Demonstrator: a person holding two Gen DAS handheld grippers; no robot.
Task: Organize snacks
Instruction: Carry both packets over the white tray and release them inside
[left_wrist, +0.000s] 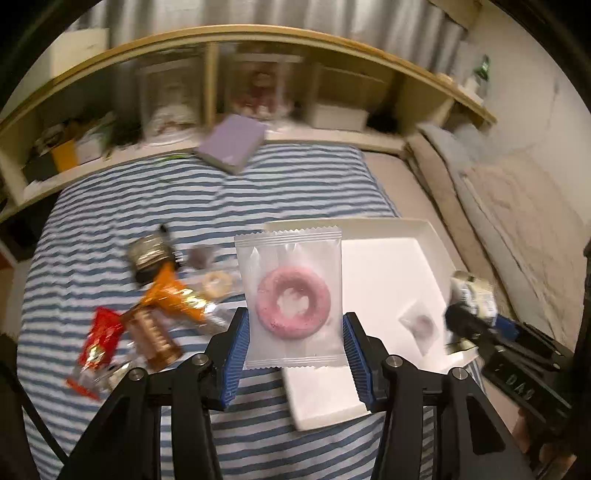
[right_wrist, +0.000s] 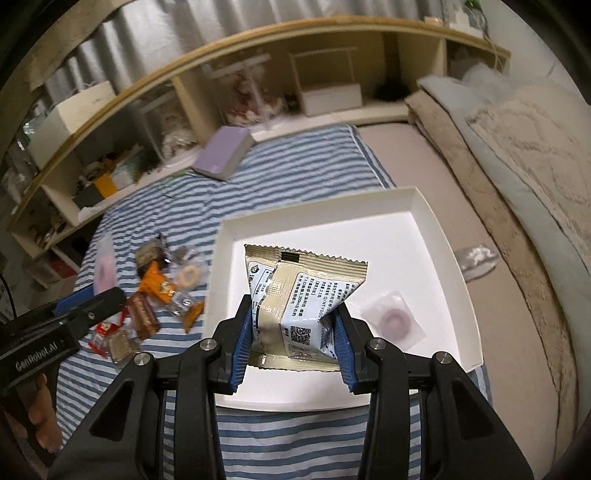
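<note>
Left wrist view: left gripper (left_wrist: 293, 341) pinches a clear packet with a pink donut (left_wrist: 291, 299), held above the striped cloth (left_wrist: 110, 206) at the white tray's (left_wrist: 428, 236) left edge. Right gripper (right_wrist: 295, 336) squeezes a beige-and-blue snack pouch (right_wrist: 306, 299) over the tray. Beyond: a small wrapped donut (right_wrist: 395, 319) in the tray, loose snacks (left_wrist: 162, 306) left of it, purple book (left_wrist: 232, 142) far back.

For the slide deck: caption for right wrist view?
Right gripper holds a beige-and-white snack packet above the white tray.

Glossy foil packet (right_wrist: 303, 306); striped cloth (right_wrist: 288, 177)
</note>
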